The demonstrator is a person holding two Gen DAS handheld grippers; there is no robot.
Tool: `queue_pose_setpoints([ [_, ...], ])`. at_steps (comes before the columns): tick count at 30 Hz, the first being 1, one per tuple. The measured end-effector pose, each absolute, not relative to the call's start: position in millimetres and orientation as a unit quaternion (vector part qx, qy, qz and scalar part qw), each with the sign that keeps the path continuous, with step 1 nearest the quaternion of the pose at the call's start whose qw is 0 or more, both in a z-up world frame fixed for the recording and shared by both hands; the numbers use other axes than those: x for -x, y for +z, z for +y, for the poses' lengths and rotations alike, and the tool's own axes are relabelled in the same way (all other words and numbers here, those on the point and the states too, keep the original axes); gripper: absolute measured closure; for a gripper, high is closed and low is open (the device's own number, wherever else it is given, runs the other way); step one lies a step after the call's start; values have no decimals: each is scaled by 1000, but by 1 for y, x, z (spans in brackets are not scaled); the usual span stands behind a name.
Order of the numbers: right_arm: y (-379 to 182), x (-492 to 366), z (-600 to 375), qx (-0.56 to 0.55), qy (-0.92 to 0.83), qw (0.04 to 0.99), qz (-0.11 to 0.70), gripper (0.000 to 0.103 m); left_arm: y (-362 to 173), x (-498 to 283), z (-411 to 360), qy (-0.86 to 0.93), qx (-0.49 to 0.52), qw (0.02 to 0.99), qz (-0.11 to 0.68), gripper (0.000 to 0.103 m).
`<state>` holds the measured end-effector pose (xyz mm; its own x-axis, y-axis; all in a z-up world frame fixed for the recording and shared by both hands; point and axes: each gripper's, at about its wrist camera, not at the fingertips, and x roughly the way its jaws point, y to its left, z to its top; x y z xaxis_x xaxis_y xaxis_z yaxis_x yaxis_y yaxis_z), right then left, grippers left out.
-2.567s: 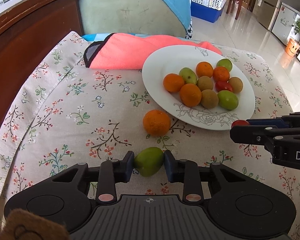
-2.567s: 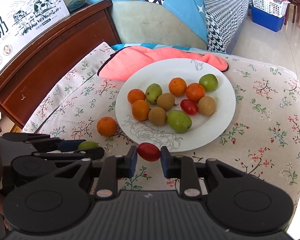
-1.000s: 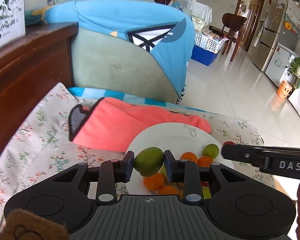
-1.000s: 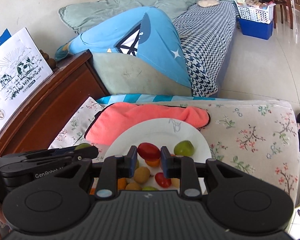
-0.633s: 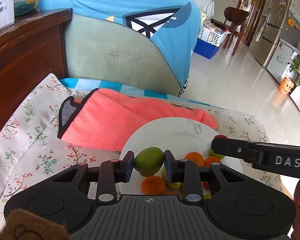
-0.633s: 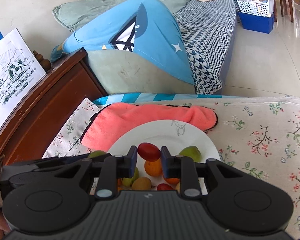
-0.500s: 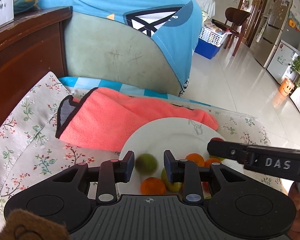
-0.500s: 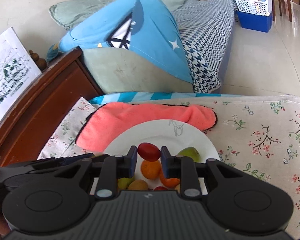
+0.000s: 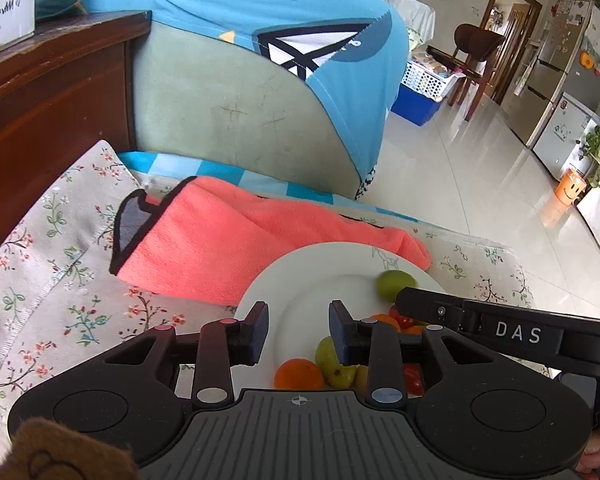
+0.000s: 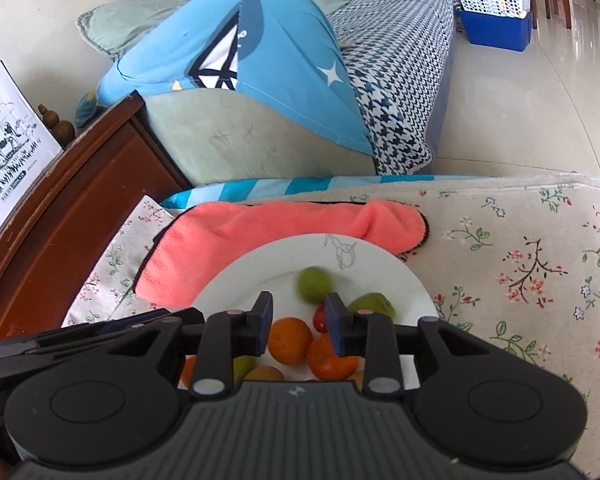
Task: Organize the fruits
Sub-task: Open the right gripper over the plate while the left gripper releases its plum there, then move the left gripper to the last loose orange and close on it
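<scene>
A white plate [image 9: 300, 280] [image 10: 300, 256] on the floral cloth holds oranges, green fruits and red fruits. My left gripper [image 9: 298, 334] is open and empty above the plate's near left part. An orange [image 9: 298, 374] and a green fruit [image 9: 332, 362] lie just below it. A green fruit [image 9: 394, 284] [image 10: 314, 284] sits blurred at the plate's far side. My right gripper [image 10: 298, 328] is open and empty above the fruit pile, over two oranges [image 10: 290, 340] and a red fruit [image 10: 320, 318]. The right gripper's body crosses the left wrist view [image 9: 500, 332].
A coral towel [image 9: 228, 244] [image 10: 284, 224] lies behind the plate, partly under its rim. A brown wooden cabinet [image 9: 52, 108] stands to the left. A sofa with a blue cushion [image 10: 252, 52] rises behind the cushioned stool. Tiled floor lies to the right.
Both grippers carried their fruits up over the plate and opened. The left let go of the green fruit and the right let go of the red fruit, which now lie on the plate.
</scene>
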<state>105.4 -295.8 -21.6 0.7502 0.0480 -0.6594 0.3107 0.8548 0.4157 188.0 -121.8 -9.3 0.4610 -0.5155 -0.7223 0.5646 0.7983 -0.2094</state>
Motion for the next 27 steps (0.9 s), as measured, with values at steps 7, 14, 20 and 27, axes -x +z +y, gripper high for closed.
queue_pose_setpoints([
  [7,-11,-103,-281,-235,-57,907,345,70,6,-186,-110,-286,-48,872,395,38],
  [14,-9,-98,-257,-200,-31,912,357,69,11,-185,-92,-269,-57,873,402,35],
  [20,-10,-93,-241,-188,-7,911,368,69,4,-175,-79,-274,-72,866,412,35],
  [27,-12,-85,-234,-177,-9,908,380,69,-6,-161,-67,-299,-96,853,417,35],
])
